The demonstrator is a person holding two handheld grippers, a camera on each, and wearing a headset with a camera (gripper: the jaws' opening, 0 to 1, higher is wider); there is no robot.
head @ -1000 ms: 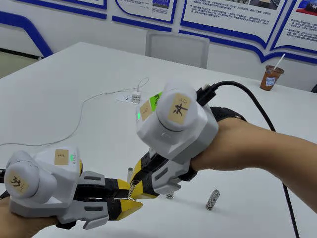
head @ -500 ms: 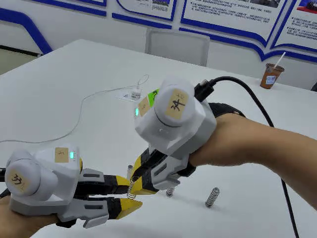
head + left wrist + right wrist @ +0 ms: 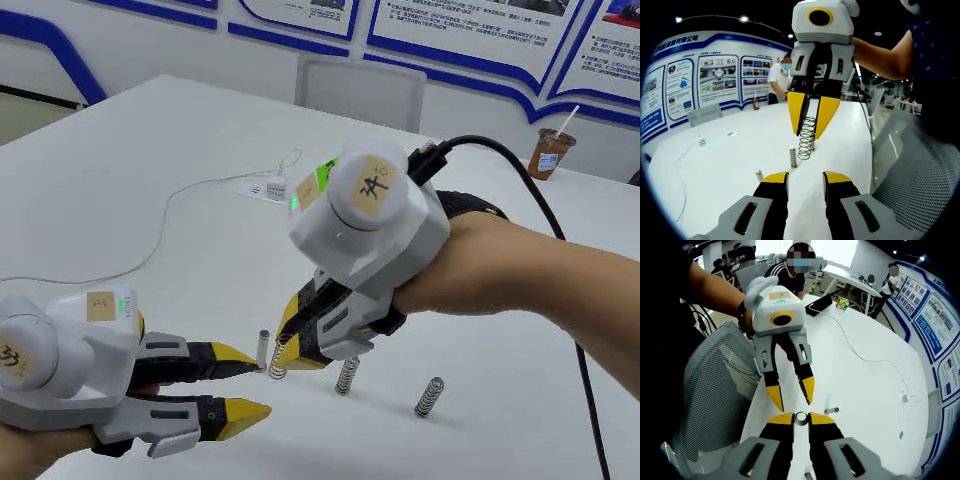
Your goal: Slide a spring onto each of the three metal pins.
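My right gripper (image 3: 287, 352) points down at the white table (image 3: 150, 200), shut on a spring (image 3: 277, 362) that hangs tilted from its yellow tips. The spring's lower end is right beside a bare metal pin (image 3: 262, 348). Two pins wearing springs (image 3: 346, 375) (image 3: 430, 397) stand further right. My left gripper (image 3: 245, 385) lies low at the left, open and holding nothing, its tips just short of the bare pin. In the left gripper view, the right gripper (image 3: 810, 134) holds the spring (image 3: 806, 142) above the open left gripper (image 3: 806, 179). In the right gripper view, the spring (image 3: 800, 418) appears end-on.
A white cable with a small plug (image 3: 273, 188) runs across the table's far side. A drink cup (image 3: 548, 155) stands at the back right, with a chair (image 3: 360, 95) behind the table. A mesh chair (image 3: 910, 165) is beside the table edge. People stand in the background.
My left gripper has drawn back to the left, away from the spring, with its jaws spread wider. The right gripper has lifted slightly and kept hold of the spring.
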